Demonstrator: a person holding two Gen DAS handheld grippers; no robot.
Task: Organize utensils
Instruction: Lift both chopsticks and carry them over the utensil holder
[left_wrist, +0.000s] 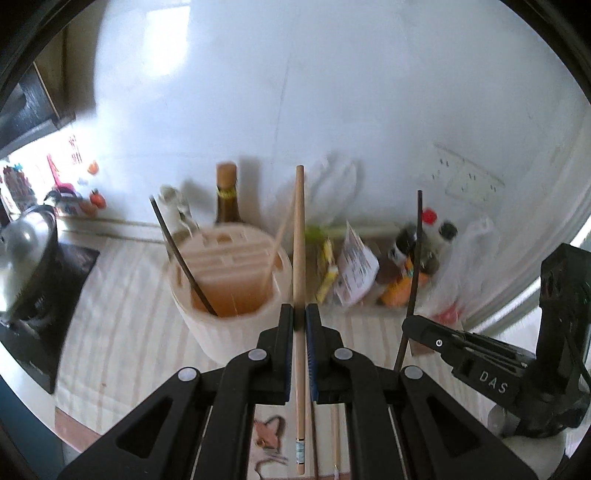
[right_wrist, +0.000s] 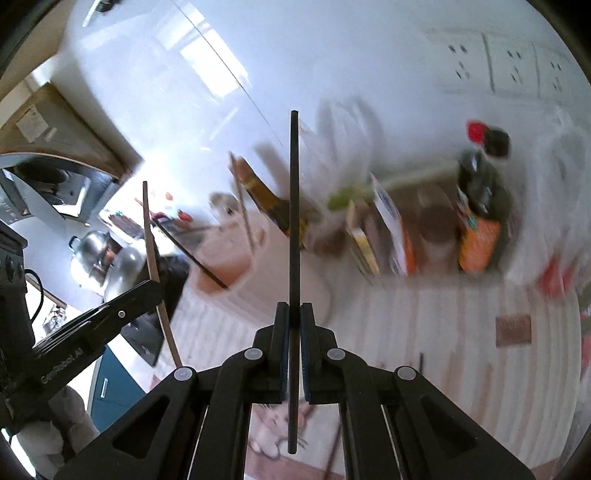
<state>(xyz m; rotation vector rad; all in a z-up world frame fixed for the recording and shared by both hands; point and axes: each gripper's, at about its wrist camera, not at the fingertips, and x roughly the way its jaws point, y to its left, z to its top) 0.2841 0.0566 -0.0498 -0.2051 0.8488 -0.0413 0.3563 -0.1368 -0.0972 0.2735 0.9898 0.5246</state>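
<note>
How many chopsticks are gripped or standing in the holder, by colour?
Light wooden chopsticks: 2, one in the left hand-held gripper, one in the holder
Dark chopsticks: 2, one in the right hand-held gripper, one in the holder
Total: 4

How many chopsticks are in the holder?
2: a dark chopstick leaning left, a light chopstick leaning right, both in the holder. More may be hidden inside.

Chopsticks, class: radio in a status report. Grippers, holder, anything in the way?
Left gripper shut on wooden chopstick. Right gripper shut on black chopstick. Holder ahead already has chopsticks in it. Nothing blocking.
</note>
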